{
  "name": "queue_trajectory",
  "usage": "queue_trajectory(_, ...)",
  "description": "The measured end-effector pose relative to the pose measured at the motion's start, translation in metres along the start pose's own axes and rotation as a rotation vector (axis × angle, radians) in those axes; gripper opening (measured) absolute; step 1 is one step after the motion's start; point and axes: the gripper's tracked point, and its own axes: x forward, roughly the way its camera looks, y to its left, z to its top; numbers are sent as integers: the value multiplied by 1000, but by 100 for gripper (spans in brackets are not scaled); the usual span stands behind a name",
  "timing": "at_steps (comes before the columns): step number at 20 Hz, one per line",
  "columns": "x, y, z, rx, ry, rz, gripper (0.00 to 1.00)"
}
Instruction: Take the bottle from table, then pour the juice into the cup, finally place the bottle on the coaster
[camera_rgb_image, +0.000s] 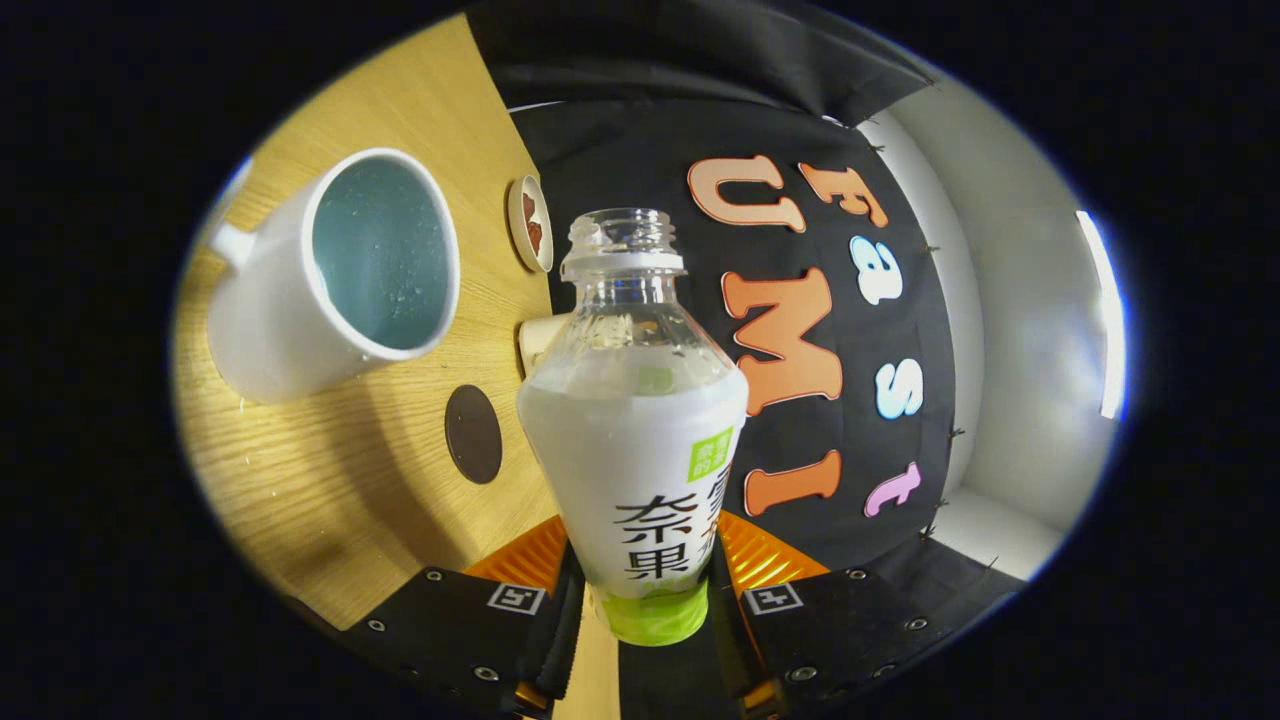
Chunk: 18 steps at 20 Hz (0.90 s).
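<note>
Gripper (645, 600) clamps uncapped clear plastic bottle (635, 440) at lower centre; white ceramic cup (330, 275) on wooden worktop (330, 480), upper left.

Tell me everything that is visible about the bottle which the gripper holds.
The bottle is clear plastic with a threaded neck and no cap. A white label with dark characters and a green patch wraps its body; the base band is green. It looks almost empty. It stands between the gripper's fingers, which press on its lower part from both sides. The view is tilted, with the white cup and wooden table beyond it.
</note>
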Motion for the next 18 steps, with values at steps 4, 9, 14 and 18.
queue_trajectory(4, -4, -8, 4, -82, -34, -34, 58)
queue_trajectory(9, -4, -8, 15, -167, -75, -64, 58)
queue_trajectory(14, -5, -7, 16, -198, -86, -77, 58)
queue_trajectory(18, -4, -8, 16, -202, -82, -85, 58)
